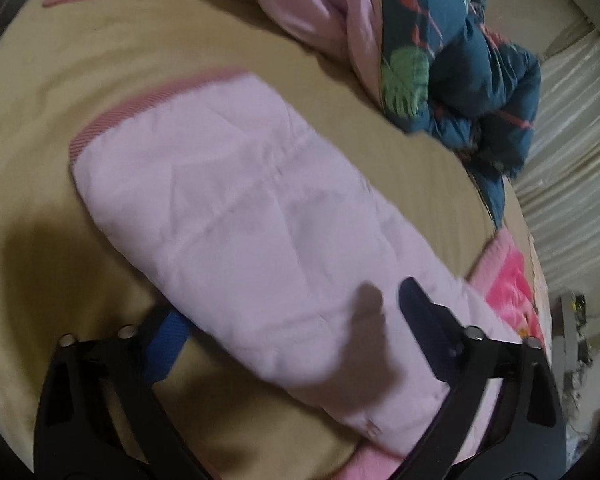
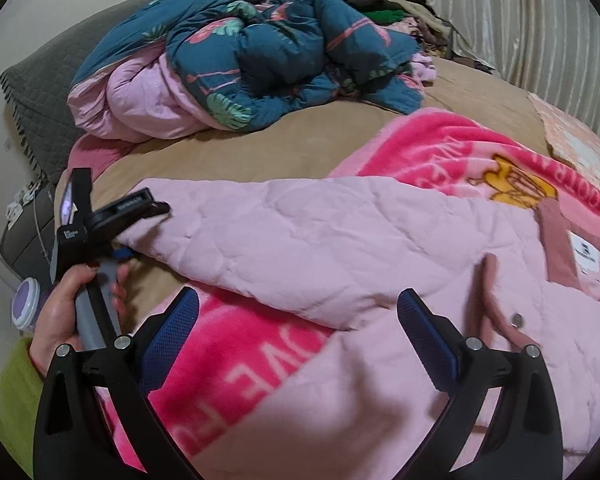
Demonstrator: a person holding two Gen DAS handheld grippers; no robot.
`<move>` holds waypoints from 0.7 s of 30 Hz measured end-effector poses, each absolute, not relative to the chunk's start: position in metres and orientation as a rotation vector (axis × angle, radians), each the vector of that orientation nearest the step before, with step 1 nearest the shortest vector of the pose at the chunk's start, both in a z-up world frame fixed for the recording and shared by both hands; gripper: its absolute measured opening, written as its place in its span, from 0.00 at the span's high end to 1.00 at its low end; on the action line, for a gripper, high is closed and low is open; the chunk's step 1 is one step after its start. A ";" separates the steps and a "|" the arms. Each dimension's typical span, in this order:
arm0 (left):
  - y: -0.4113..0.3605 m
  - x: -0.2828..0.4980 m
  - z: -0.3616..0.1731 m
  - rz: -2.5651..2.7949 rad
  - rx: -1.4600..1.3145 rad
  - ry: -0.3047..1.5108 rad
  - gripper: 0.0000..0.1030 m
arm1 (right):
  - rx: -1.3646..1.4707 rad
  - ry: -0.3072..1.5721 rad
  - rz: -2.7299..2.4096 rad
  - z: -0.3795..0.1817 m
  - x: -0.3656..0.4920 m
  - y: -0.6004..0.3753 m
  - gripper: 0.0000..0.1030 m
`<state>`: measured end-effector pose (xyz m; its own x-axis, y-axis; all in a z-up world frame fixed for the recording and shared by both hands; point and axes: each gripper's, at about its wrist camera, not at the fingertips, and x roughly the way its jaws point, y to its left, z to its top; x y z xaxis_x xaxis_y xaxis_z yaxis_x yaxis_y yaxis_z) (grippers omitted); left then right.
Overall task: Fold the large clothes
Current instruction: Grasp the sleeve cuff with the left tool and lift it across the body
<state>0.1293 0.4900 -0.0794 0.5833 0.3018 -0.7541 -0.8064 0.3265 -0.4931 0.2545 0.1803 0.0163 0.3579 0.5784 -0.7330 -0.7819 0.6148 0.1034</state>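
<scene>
Right gripper [image 2: 298, 340]: black plastic arms, blue ribbed pads, jaws spread wide, holding nothing. It hovers over the body of the garment at 6 o'clock in the right wrist view.

Left gripper [image 1: 284, 320]: same build. The sleeve runs between its two fingers, one blue pad at 7 o'clock half under the cloth edge, the dark one at 5 o'clock on top; jaws stand wide, and whether they press the fabric cannot be told. In the right wrist view it sits at 9 o'clock, held by the left hand [image 2: 66, 314], a lime-green cuff at the wrist.

Pink quilted jacket [image 2: 380, 248]: pale pink, soft, padded, creased in diamond stitching. It lies flat at the centre of the bed, sleeve stretched toward 9 o'clock, ending in a ribbed rose cuff [image 1: 148, 100]. A metal snap [image 2: 517, 320] shows at 4 o'clock; a white label [image 2: 588, 258] sits on the dusty-rose collar lining at 3 o'clock.

Fleece blanket [image 2: 428, 152]: hot pink, plush, with pale lettering and a yellow motif, under the jacket from 6 to 2 o'clock.

Bed sheet [image 2: 228, 152]: tan, smooth, beneath everything.

Comforter [image 2: 260, 52]: teal quilted, flamingo and leaf print, pink reverse, bunched in a mound at 12 o'clock, well apart from the jacket.

Grey quilted pillow [image 2: 40, 88]: 10 o'clock, fringed edge.

Curtain [image 2: 520, 20]: cream, vertically pleated, 1 o'clock.
</scene>
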 end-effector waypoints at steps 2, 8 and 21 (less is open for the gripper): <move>0.493 0.129 -0.078 0.795 -0.978 0.591 0.61 | -0.263 0.822 0.871 0.017 0.259 0.166 0.04; 0.481 0.126 -0.032 0.681 -0.879 0.459 0.83 | -0.170 0.836 0.801 0.021 0.272 0.119 0.04; 0.399 0.126 0.081 0.471 -0.668 0.278 0.87 | -0.006 0.833 0.641 0.030 0.274 0.019 0.04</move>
<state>0.1255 0.3985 0.0815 0.8596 0.3274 -0.3923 -0.5017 0.6861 -0.5269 0.2744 0.0186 0.0296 0.4968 0.5272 -0.6894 -0.5316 0.8127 0.2383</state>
